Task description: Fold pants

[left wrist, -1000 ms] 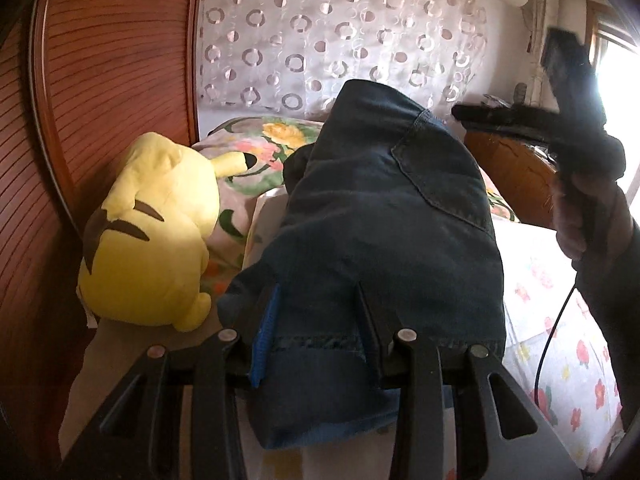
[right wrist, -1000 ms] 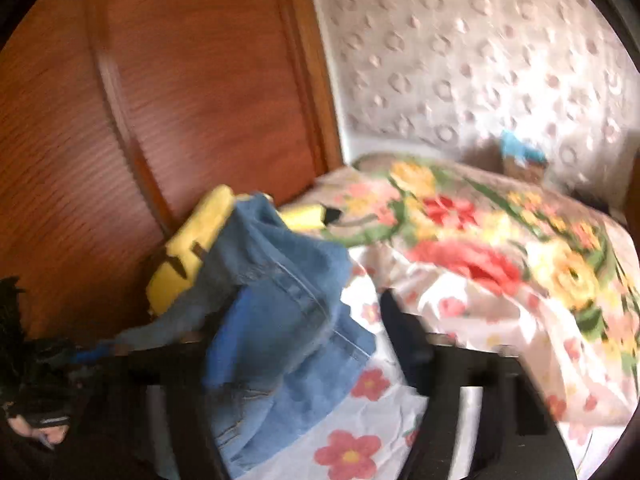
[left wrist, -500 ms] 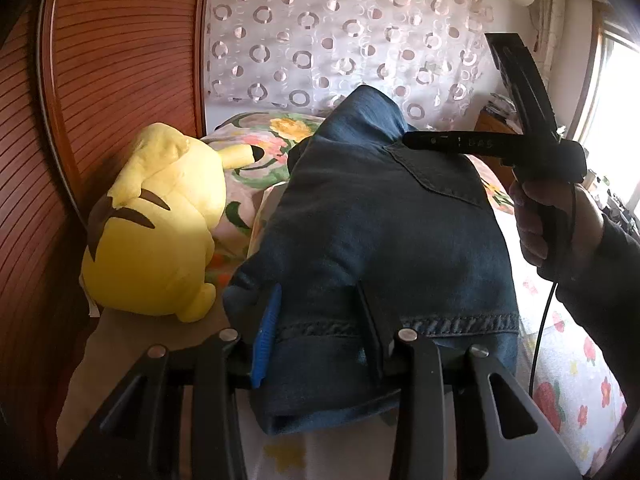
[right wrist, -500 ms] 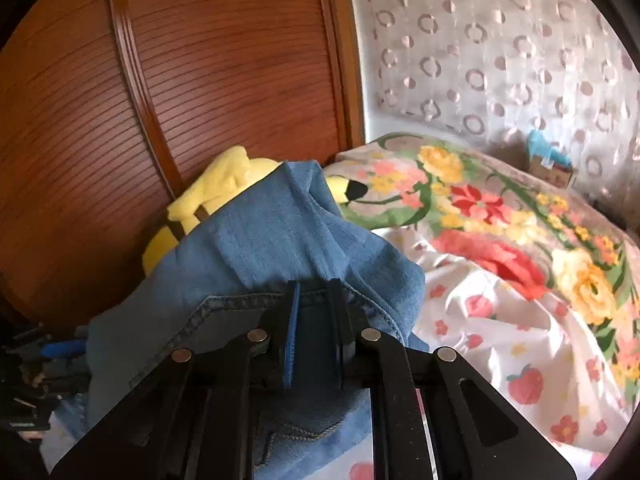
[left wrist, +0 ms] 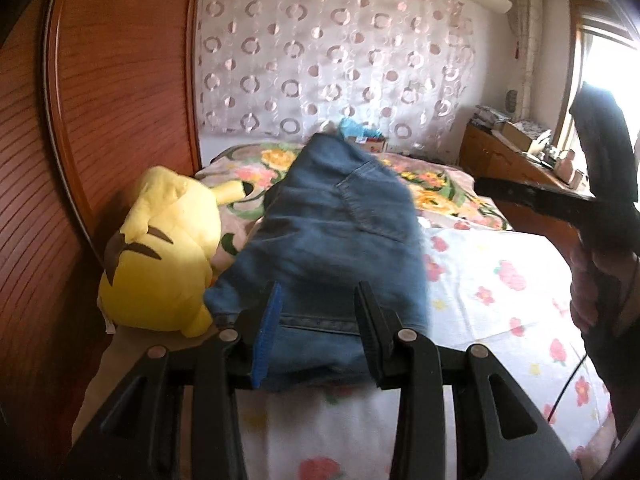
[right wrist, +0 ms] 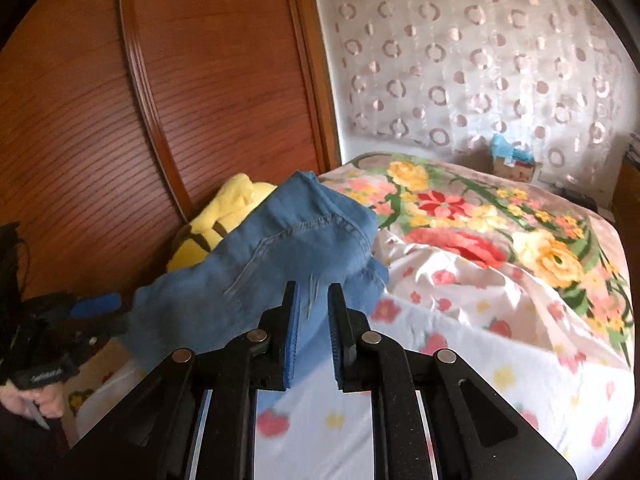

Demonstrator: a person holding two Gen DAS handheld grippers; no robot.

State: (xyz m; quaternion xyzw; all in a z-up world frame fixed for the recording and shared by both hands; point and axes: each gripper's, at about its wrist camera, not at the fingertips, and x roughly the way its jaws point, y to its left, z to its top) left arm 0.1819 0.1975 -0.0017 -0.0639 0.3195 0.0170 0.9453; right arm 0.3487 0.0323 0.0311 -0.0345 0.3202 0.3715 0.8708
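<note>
Now the pants (left wrist: 332, 240) are lifted higher off the flowered bed (left wrist: 500, 304) than a second ago, beside the yellow plush toy (left wrist: 160, 256). Left gripper (left wrist: 316, 316) stays partly open, clamped on the bunched waistband. Right gripper (right wrist: 312, 320), nearly closed, is opening slightly with denim between its fingers, whereas before it stood wider. Both point downward.
</note>
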